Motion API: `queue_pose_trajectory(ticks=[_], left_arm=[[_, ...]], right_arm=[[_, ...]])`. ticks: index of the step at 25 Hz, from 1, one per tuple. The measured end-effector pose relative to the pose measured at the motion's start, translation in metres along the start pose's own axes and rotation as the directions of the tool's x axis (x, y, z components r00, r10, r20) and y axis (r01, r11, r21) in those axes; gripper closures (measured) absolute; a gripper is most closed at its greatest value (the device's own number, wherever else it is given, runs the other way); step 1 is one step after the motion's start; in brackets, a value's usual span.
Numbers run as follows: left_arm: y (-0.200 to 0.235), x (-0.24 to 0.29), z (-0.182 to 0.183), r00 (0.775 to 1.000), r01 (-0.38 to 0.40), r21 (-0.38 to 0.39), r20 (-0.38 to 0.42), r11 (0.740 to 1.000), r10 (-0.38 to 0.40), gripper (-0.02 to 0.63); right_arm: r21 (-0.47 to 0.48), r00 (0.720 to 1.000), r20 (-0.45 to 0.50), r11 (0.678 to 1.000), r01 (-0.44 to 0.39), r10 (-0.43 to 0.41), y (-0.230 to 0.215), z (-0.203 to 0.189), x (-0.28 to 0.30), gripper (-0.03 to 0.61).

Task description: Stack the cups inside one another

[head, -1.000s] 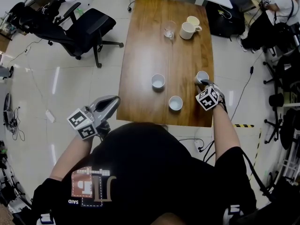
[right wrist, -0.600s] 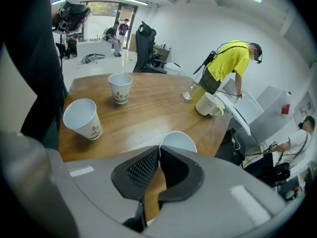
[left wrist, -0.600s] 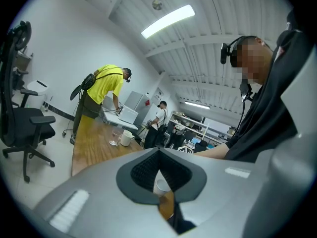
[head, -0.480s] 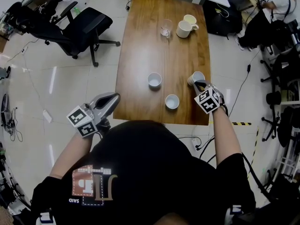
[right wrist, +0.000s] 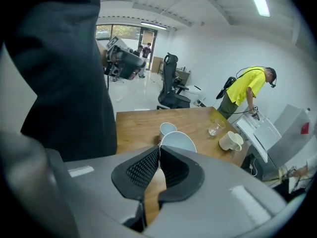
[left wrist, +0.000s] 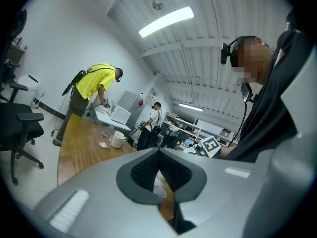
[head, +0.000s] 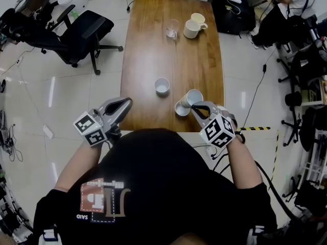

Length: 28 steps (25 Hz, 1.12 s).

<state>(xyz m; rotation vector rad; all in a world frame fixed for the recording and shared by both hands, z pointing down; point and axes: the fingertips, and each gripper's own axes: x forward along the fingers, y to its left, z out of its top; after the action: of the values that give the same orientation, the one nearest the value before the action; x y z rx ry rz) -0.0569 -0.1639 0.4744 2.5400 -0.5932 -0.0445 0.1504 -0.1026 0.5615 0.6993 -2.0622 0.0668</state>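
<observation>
Three small white cups belong to the wooden table (head: 148,45). One cup (head: 162,86) stands alone at mid-table. A second cup (head: 179,109) stands near the front edge. The third cup (head: 193,97) hangs tilted just above and right of the second. My right gripper (head: 197,106) is shut on its rim, its jaws having just closed there. In the right gripper view the held cup (right wrist: 177,142) sticks up past the pinched jaws (right wrist: 159,151), and the lone cup (right wrist: 167,129) sits beyond it. My left gripper (head: 121,106) is shut and empty, off the table's front left corner.
At the far end stand a white mug (head: 191,30), a cream cup (head: 197,18) and a clear glass (head: 171,30). A black office chair (head: 84,30) is left of the table. A person in yellow (right wrist: 245,90) stands at the far end.
My right gripper closed on the cup at the table's right edge, lifted it and carried it left and nearer, over the front cup. The left gripper has barely shifted.
</observation>
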Motion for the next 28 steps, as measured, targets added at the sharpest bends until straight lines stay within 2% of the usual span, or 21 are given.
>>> queue_pose_trajectory(ticks=[7,12,16,20,24,28], left_arm=[[-0.002,0.003,-0.001,1.0,0.012,0.002,-0.005,1.0,-0.012,0.614],[0.003,-0.008,-0.003,1.0,-0.013,-0.001,-0.003,1.0,0.013,0.614],[0.006,-0.017,-0.005,0.999,-0.035,-0.006,0.002,0.999,0.035,0.614],[0.01,-0.028,-0.004,0.998,-0.054,-0.011,0.016,0.998,0.054,0.614],[0.015,-0.039,-0.001,0.997,-0.073,-0.017,0.037,0.997,0.073,0.614],[0.019,-0.048,-0.002,0.995,-0.089,-0.024,0.05,0.996,0.09,0.614]], right_arm=[[-0.078,0.995,-0.093,0.996,-0.031,0.024,0.034,-0.025,0.035,0.553],[-0.083,0.992,-0.123,0.996,-0.043,0.032,0.044,-0.04,0.064,0.552],[-0.059,0.989,-0.129,0.995,-0.079,0.071,0.052,-0.043,0.077,0.541],[-0.032,0.99,-0.093,0.994,-0.107,0.103,0.048,-0.028,0.072,0.485],[-0.007,0.998,-0.016,0.998,-0.065,0.065,0.023,-0.001,0.07,0.479],[-0.038,0.998,-0.015,0.998,-0.058,0.058,0.006,0.022,0.1,0.459]])
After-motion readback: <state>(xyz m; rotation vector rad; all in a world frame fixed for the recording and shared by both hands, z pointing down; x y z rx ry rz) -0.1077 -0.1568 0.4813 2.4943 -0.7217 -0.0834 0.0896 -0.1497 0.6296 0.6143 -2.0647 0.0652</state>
